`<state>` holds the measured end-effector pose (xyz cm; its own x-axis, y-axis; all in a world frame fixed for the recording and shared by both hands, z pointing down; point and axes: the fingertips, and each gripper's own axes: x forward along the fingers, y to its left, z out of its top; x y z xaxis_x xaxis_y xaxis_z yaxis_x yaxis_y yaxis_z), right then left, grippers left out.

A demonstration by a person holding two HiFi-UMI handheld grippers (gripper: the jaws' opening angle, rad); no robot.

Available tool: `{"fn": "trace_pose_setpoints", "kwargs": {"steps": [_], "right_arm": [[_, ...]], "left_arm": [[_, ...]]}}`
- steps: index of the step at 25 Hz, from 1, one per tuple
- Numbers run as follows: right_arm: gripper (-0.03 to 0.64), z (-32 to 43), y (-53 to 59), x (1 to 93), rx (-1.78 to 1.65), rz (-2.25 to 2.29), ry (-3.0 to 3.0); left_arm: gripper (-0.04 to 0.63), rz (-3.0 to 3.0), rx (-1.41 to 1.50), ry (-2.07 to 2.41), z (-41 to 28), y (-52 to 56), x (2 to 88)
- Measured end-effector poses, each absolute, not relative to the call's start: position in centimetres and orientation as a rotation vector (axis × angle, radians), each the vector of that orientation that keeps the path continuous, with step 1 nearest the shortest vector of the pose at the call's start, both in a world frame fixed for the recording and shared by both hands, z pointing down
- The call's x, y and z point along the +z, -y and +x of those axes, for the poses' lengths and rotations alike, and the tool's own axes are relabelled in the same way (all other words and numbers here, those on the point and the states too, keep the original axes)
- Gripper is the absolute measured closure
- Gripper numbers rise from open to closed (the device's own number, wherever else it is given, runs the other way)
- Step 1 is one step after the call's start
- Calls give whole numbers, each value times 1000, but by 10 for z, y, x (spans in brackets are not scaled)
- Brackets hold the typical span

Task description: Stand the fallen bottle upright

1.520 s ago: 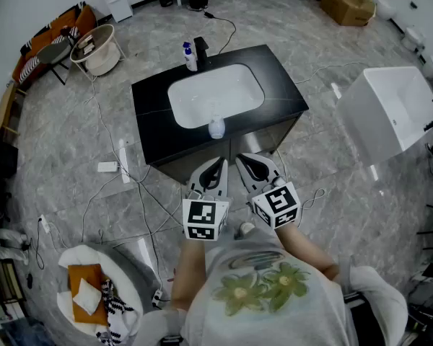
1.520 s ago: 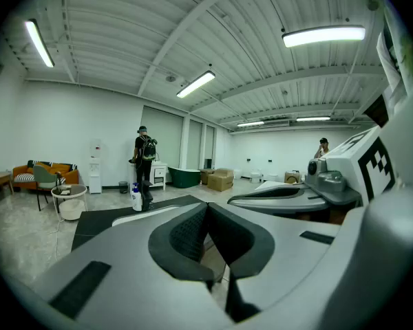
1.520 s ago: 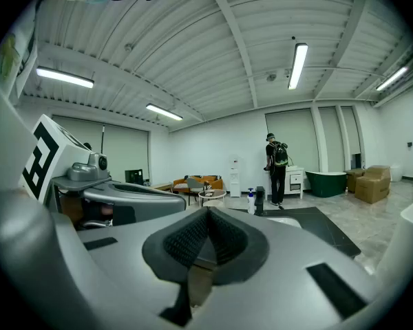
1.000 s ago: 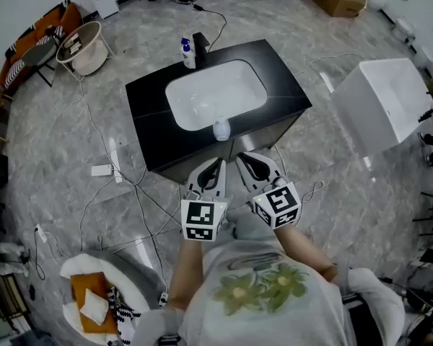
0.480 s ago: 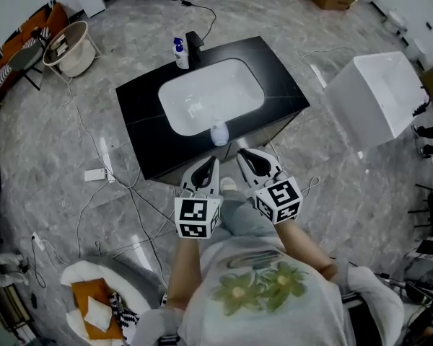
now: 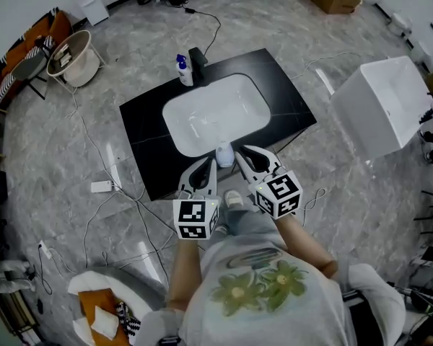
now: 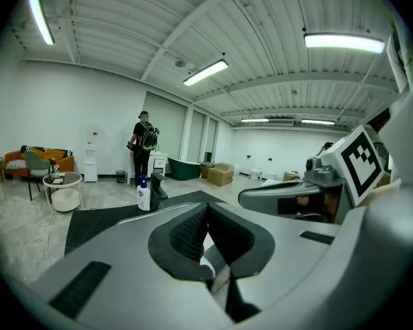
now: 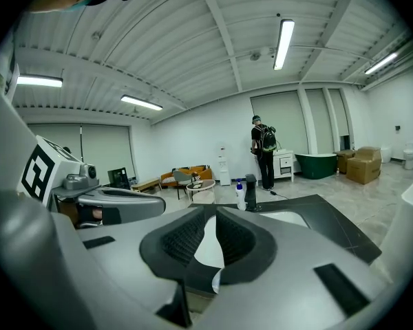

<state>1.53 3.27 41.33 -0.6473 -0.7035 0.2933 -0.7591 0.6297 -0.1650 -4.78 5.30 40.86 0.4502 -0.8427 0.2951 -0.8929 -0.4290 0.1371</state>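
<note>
While the person stands at the black countertop (image 6: 141, 117) with its white oval basin (image 6: 206, 114), the small pale bottle (image 6: 224, 153) sits on the basin's near rim, between the tips of 2 grey grippers. The left gripper (image 6: 206, 166) and right gripper (image 6: 245, 156) both have their jaws pressed together, holding nothing.

A black surface (image 6: 146, 115) holds a white sink (image 6: 206, 107) with a tap (image 6: 198, 56) and soap dispenser (image 6: 181, 71) at its far edge, a white tub (image 6: 386, 107) stands right, and cables (image 6: 123, 186) trail across the floor (image 6: 274, 27) left.
</note>
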Motion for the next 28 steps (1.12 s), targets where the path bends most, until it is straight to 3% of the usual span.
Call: {"fn": "trace_pose_setpoints", "kwargs": {"steps": [16, 21, 28], "right_arm": [[560, 8, 57, 481, 677, 993, 2497], [515, 6, 73, 506, 766, 914, 2447], [505, 6, 102, 546, 879, 840, 2375]], "left_arm": [[577, 2334, 296, 1511, -55, 32, 437], [577, 2305, 320, 1502, -50, 55, 450], [577, 2243, 363, 1498, -50, 85, 479]]}}
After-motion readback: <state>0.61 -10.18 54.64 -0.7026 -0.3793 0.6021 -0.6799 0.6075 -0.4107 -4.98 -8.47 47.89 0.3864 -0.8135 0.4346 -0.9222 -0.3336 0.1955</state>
